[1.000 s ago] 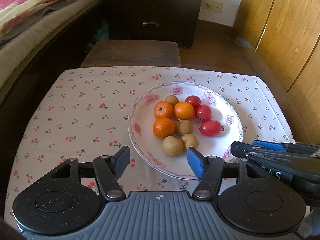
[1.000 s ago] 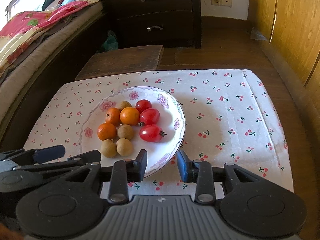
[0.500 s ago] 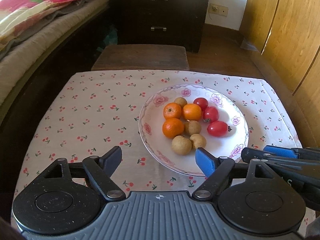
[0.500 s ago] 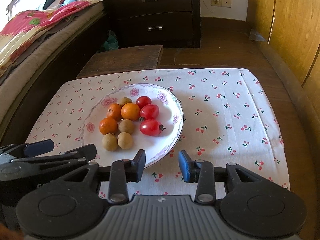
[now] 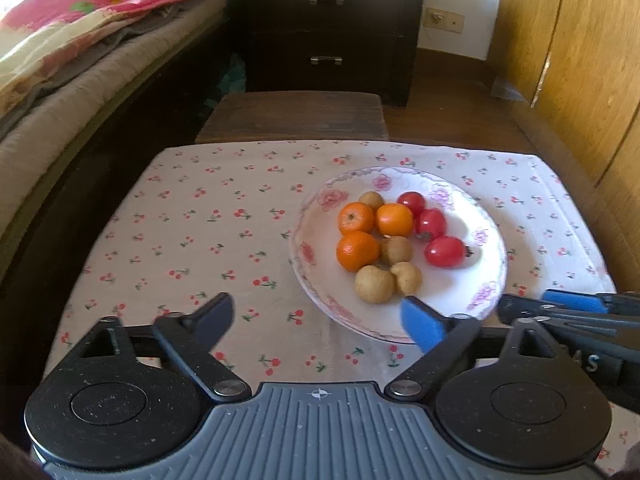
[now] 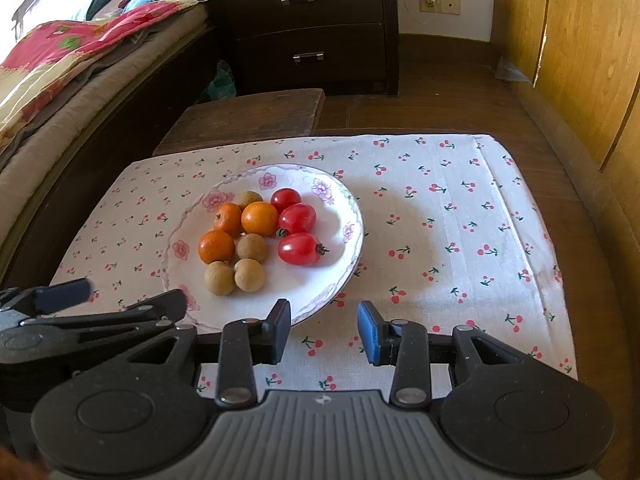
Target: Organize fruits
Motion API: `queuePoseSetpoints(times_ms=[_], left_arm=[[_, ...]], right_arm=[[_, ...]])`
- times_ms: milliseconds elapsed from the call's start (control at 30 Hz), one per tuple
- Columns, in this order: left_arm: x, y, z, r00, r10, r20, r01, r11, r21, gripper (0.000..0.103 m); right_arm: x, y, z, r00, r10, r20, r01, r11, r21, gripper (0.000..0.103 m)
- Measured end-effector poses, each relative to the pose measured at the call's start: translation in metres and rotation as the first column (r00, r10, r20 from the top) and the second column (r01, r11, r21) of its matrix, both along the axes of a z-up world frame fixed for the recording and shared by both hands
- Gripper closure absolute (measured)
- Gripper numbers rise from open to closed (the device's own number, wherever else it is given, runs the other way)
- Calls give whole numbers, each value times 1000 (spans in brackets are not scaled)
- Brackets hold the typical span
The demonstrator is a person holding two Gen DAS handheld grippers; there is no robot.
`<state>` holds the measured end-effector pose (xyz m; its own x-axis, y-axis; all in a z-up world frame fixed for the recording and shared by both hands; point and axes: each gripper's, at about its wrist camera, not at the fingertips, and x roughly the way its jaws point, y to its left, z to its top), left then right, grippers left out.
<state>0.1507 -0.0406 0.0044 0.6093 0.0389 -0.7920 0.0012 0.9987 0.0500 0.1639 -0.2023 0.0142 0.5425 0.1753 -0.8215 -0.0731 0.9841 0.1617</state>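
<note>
A white floral plate point(image 5: 486, 224) point(image 6: 344, 208) sits on the cherry-print tablecloth point(image 5: 200, 232) point(image 6: 460, 220). It holds three oranges point(image 5: 357, 251) point(image 6: 216, 246), three red tomatoes point(image 5: 445, 251) point(image 6: 299, 249) and several brown longans point(image 5: 374, 284) point(image 6: 219, 278). My left gripper point(image 5: 320, 320) is open and empty, near the plate's front-left rim. My right gripper point(image 6: 324, 330) is open and empty, just in front of the plate's right rim. Each gripper shows in the other's view, the right one point(image 5: 568, 312) and the left one point(image 6: 100, 304).
A dark wooden stool point(image 5: 292, 114) point(image 6: 244, 118) stands behind the table. A bed with a floral quilt point(image 5: 60, 40) runs along the left. A dark drawer chest point(image 6: 312, 28) stands at the back, wooden cabinet doors point(image 6: 580, 52) on the right.
My left gripper has pulled back and leftward from the plate and opened wider. My right gripper has drawn back slightly and its jaws have spread a little.
</note>
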Motion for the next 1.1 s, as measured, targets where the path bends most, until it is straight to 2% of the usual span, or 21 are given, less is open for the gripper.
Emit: queuePoseSetpoints(times_ms=[67,367,1100], left_arm=[[-2,0,2,1000,4,14,-4,1000,18,0],[-12,6,4,1000,22,18,-21,998,-54,0],[-52,7,3,1000,14,16,-13,1000,-28,0]], right_arm=[[-2,-1,1,1000,-6,1,6,1000,6,65],[-14,-4,8,1000,-14,10,14,1000,21,63],[-61,-9,12,1000,-24,7,24,1000,13,62]])
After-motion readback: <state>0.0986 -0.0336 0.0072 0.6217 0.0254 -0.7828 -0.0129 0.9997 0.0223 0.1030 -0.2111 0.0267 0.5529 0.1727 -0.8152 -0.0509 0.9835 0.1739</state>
